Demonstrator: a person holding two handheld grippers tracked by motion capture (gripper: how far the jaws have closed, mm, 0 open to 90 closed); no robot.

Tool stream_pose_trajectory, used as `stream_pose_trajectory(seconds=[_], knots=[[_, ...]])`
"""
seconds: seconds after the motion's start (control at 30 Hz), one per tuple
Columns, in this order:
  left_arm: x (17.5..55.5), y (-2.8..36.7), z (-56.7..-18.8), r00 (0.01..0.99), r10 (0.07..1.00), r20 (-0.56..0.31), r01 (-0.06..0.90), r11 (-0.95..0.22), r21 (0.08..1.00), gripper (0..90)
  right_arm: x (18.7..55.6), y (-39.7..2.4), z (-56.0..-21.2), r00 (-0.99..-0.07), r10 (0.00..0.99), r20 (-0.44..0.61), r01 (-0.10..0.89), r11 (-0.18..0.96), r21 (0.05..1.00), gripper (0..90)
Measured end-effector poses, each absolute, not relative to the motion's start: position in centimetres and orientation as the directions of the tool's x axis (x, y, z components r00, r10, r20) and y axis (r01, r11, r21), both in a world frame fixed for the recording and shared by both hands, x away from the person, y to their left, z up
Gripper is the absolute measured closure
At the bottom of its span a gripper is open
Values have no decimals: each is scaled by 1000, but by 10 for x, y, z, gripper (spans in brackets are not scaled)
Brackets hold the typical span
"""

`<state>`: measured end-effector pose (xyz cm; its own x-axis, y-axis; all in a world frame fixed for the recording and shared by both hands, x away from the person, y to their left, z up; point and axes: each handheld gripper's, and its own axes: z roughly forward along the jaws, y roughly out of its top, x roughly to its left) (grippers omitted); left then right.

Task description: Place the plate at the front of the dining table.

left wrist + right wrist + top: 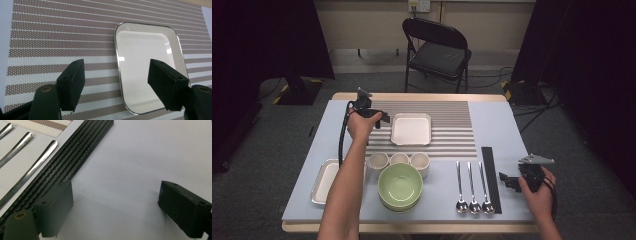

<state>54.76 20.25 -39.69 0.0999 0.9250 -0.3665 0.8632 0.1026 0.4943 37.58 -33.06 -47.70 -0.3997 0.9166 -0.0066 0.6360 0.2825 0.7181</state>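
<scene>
The left tongs (384, 119) hover over the striped mat (452, 127) at the far side of the worktop (497, 125), just left of the square white dish (411, 129) lying on that mat. Their jaws stand wide apart with nothing pressed between them; in the left gripper view the dish's (147, 72) near edge shows between the pads, untouched. The right tongs (504, 181) rest low near the worktop's right edge, jaws wide and empty, beside the black strip (491, 177) and three spoons (474, 187).
</scene>
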Motion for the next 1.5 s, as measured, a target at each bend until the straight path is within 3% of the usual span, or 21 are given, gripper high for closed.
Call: stream_pose_trajectory(seconds=[0.23, 1.1, 1.5], knots=[[543, 212, -403, 95, 908, -408, 866, 126, 483, 265, 376, -331, -477, -400, 917, -7, 636, 283, 718, 116], [532, 216, -395, 133, 927, -351, 860, 68, 506, 191, 376, -331, -477, -400, 916, -7, 636, 283, 718, 116], [525, 220, -390, 143, 908, -394, 859, 84, 505, 192, 376, -331, -477, -401, 916, -6, 635, 283, 718, 116]])
